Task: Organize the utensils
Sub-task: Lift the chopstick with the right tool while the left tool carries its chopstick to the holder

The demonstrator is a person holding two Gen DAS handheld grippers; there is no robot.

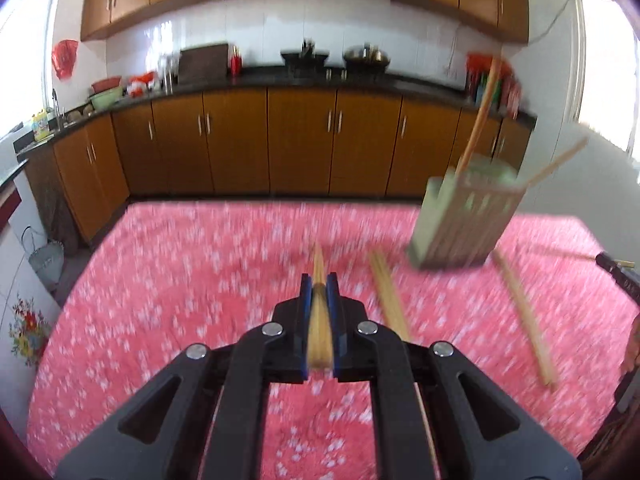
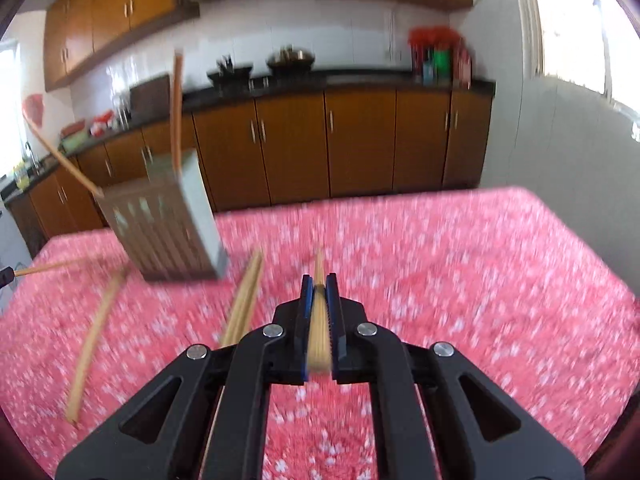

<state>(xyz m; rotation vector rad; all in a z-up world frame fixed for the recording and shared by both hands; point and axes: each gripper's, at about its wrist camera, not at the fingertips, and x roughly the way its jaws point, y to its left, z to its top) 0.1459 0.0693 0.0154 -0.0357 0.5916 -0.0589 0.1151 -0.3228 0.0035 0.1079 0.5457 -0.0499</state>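
Observation:
My left gripper [image 1: 319,280] is shut on a wooden chopstick [image 1: 319,320] that runs between its blue pads and pokes out ahead. My right gripper [image 2: 319,280] is likewise shut on a wooden chopstick [image 2: 319,324]. A pale green slatted utensil holder [image 1: 460,220] [image 2: 172,224] stands on the pink tablecloth with two chopsticks sticking out of its top. Loose chopsticks lie on the cloth: a pair [image 1: 390,296] [image 2: 244,300] between the two grippers, and a single one [image 1: 524,312] [image 2: 94,340] beyond it. Both views are blurred.
The table carries a pink flowered cloth [image 1: 180,280] [image 2: 460,280]. The other gripper's tip [image 1: 612,266] [image 2: 6,276] shows at each view's edge. Brown kitchen cabinets [image 1: 300,140] and a dark counter with pots stand behind the table.

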